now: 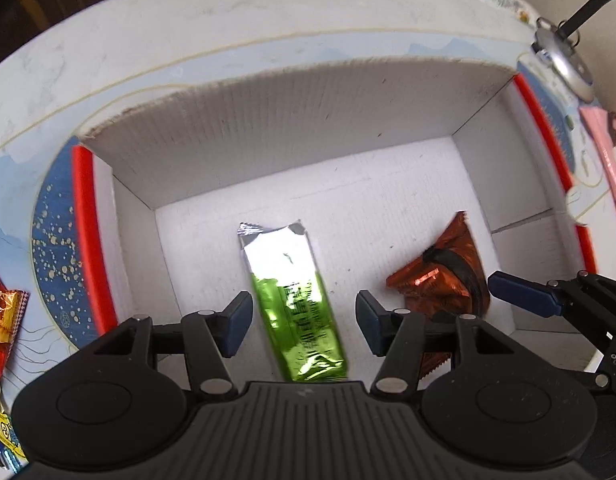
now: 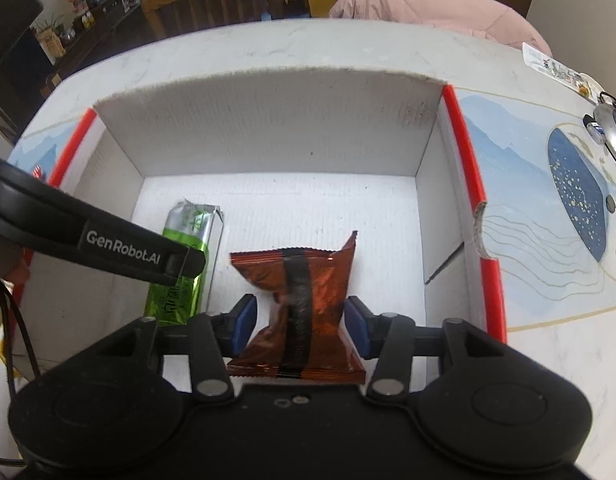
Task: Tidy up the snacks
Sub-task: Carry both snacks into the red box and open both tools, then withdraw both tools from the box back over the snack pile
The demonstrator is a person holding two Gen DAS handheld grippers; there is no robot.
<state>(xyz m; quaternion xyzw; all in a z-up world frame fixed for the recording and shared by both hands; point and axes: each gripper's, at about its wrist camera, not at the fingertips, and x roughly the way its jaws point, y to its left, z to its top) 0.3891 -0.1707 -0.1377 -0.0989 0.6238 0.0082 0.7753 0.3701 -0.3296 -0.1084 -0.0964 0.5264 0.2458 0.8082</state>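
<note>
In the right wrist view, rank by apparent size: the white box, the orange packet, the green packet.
1. White box, by far the largest.
2. Orange packet.
3. Green packet.
The last two are unsure: the orange one is nearer the camera, and the left hand-held gripper partly covers the green one.

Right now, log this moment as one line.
left gripper: open over green bar | right gripper: open around orange packet | both snacks in white box
</note>
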